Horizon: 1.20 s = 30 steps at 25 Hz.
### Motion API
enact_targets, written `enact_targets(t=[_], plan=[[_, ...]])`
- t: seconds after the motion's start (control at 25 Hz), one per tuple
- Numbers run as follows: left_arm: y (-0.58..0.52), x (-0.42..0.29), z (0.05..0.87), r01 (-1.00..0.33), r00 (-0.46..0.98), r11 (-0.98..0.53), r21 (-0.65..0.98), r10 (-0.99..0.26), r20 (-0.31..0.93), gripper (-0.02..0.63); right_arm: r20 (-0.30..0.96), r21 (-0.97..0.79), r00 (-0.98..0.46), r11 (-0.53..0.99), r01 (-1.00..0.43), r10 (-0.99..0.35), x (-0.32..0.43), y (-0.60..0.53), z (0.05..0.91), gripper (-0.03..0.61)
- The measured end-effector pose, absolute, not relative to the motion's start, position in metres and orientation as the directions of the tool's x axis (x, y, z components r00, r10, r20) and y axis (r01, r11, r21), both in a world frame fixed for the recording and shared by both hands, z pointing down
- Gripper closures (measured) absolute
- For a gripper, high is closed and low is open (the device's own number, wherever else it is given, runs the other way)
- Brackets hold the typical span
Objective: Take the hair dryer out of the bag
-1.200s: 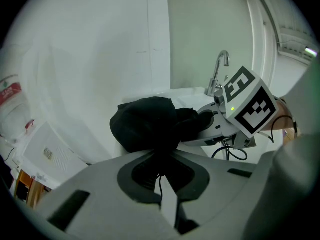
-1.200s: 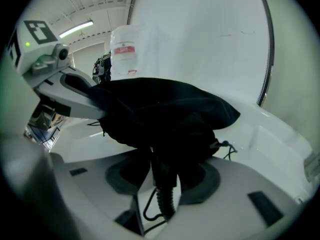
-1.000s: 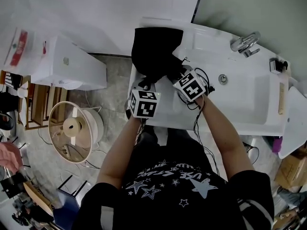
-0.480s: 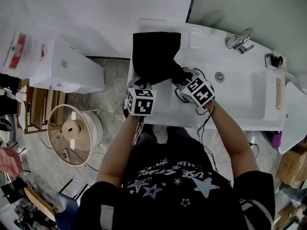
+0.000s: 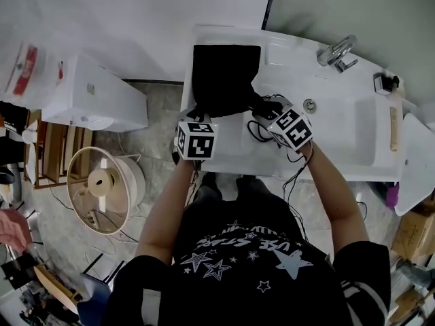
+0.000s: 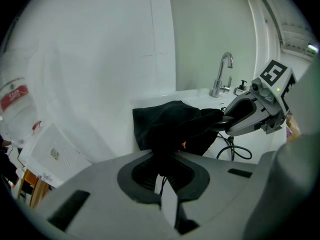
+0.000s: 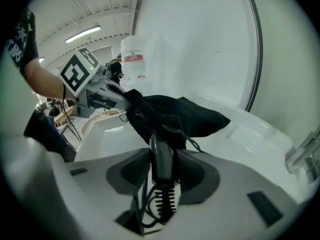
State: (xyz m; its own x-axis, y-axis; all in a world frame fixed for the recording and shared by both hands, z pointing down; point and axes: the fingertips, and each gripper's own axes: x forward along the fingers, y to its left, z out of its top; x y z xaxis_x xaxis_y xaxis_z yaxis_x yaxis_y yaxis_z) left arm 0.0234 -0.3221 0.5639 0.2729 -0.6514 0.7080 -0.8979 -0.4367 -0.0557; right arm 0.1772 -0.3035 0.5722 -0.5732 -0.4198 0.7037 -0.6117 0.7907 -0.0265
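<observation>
**Both grippers at the bag's mouth, hair dryer handle gripped**

We begin at the right gripper (image 7: 161,170). Its jaws stand wide and clamp the dark handle of the hair dryer (image 7: 160,151), one pad on each side. Toward 6 o'clock of the pads, the handle's ribbed sleeve (image 7: 163,200) points down and passes into the cord (image 5: 261,133). Toward 12 o'clock the handle runs up into black folds. We therefore cannot see the dryer's head, which is hidden in the mouth of the bag (image 5: 224,80).

The left gripper (image 6: 162,168) has its jaws pressed together on a fold of the bag's near edge, and black cloth fills the narrow gap between them. In the left gripper view, the right gripper appears at 3 o'clock of the bag, with its tips at the bag's open side.

In the head view, the bag lies on the left end of a white washbasin counter (image 5: 234,151). It sits at 12 o'clock of the left gripper and at 10 o'clock of the right one. The two grippers are near each other, with the bag's lower edge between them. The cord lies in loops on the counter just beside the right gripper, at its 9 o'clock.

Further out, a chrome faucet (image 5: 338,49) stands at 2 o'clock of the right gripper, well apart from the bag. On the floor at 9 o'clock of the counter we see a white box-shaped unit (image 5: 95,94). At 7 o'clock of the counter there is a round wooden-rimmed object (image 5: 105,185).
</observation>
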Motion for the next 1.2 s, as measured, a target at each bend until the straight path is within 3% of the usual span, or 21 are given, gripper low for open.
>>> enact_targets(t=[0.56, 1.2], plan=[[-0.317, 0.017, 0.568, -0.894, 0.276, -0.445, -0.056, -0.644, 0.713, 0.594, 0.677, -0.106, -0.638, 0.810, -0.576, -0.366, 0.184, -0.276, 0.554, 0.420], [-0.332, 0.016, 0.550, -0.883, 0.332, -0.468, -0.030, -0.670, 0.664, 0.594, 0.526, -0.390, -0.790, 0.737, -0.553, -0.315, 0.192, -0.244, 0.513, 0.422]])
